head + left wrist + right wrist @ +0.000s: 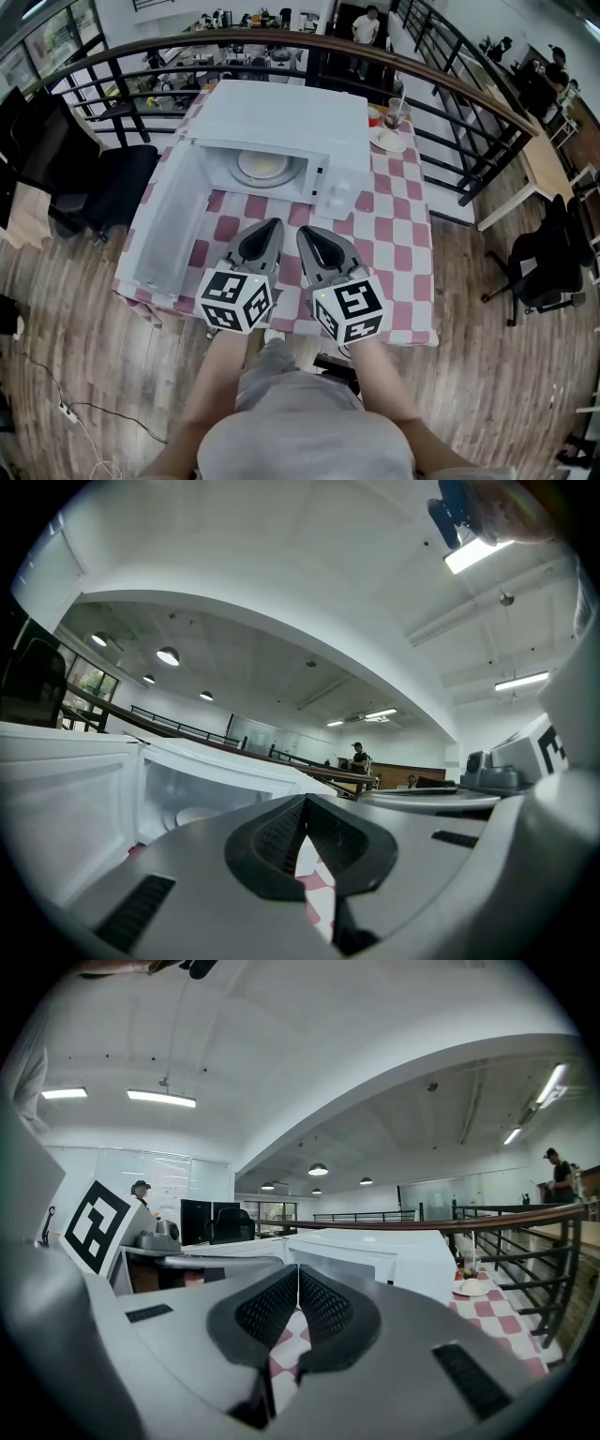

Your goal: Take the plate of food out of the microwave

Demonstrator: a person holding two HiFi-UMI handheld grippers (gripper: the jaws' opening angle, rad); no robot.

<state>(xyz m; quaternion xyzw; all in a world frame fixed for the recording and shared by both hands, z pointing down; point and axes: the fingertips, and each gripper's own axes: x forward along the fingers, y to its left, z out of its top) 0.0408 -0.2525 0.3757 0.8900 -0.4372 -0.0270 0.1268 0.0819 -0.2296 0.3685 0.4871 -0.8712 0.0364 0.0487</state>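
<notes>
Grippers first: the left gripper and the right gripper hang side by side over the near part of the table, which is covered by a red-and-white checked cloth, and both point toward the microwave. Each gripper's own view shows its two dark pads pressed together at the tips with nothing between them, so both are closed and empty. Beyond them, the microwave's door is swung wide open to the left, reaching out past the left gripper, and the cavity is exposed. The plate sits inside on the cavity floor, roughly centred, with pale food on it; what the food is cannot be made out. Neither gripper touches the plate or is inside the cavity; both are well short of the opening. Further back, right of the microwave, a saucer and a cup stand on the cloth, apart from the work. Assessment: access is done, since the door is open, but the removal itself is not yet begun. Remaining, in my judgement: open the jaws, reach in, take the plate by its rim, draw it out level and set it on the cloth.
</notes>
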